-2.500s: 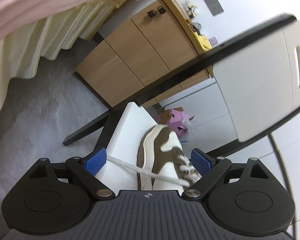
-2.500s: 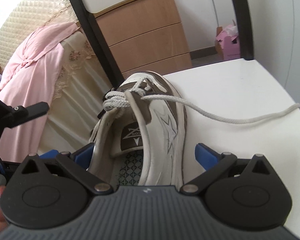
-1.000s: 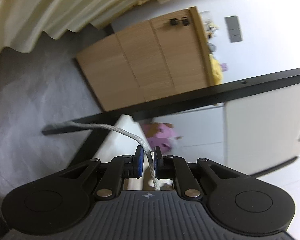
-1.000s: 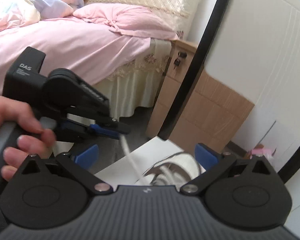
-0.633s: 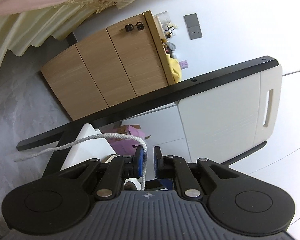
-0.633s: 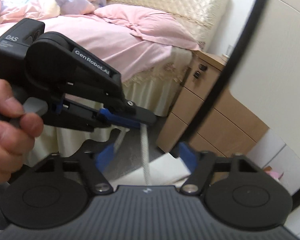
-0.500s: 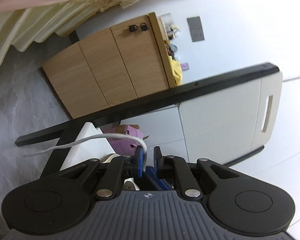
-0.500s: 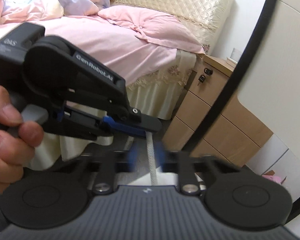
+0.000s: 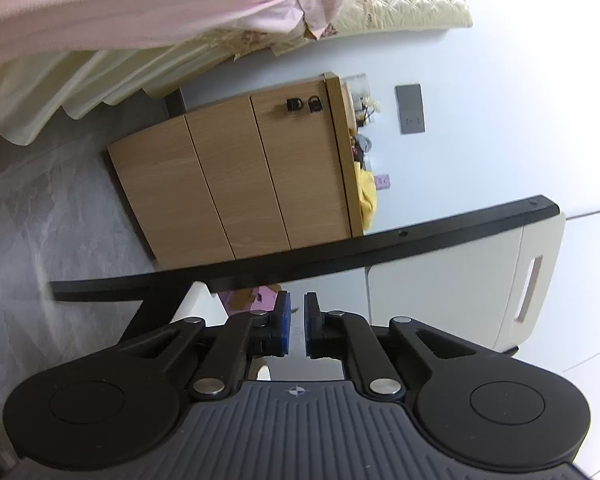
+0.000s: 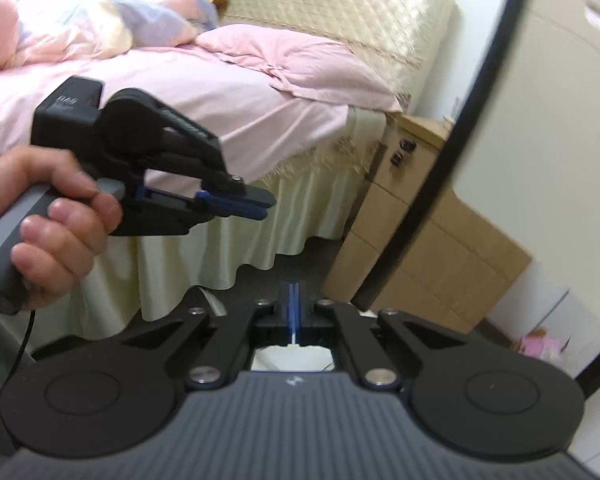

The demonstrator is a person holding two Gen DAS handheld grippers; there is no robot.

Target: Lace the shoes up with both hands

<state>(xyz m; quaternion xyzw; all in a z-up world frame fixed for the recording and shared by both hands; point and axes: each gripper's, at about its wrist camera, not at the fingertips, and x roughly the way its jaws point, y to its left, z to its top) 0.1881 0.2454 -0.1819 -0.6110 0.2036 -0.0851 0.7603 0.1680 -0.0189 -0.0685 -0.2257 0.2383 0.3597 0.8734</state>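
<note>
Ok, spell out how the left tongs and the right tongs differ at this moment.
The right tongs are clamped on the white lace, while the left tongs hold nothing. The right tongs are pressed flat together, while the left tongs leave a thin gap. Both are drawn in narrow, and both have blue pads.

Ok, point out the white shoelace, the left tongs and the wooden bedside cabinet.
White shoelace (image 10: pixel 294 336): right wrist view, strand below the shut pads.
Left tongs (image 10: pixel 260 206): right wrist view, at the fingertips.
Wooden bedside cabinet (image 9: pixel 236 184): left wrist view, middle drawer front.
</note>
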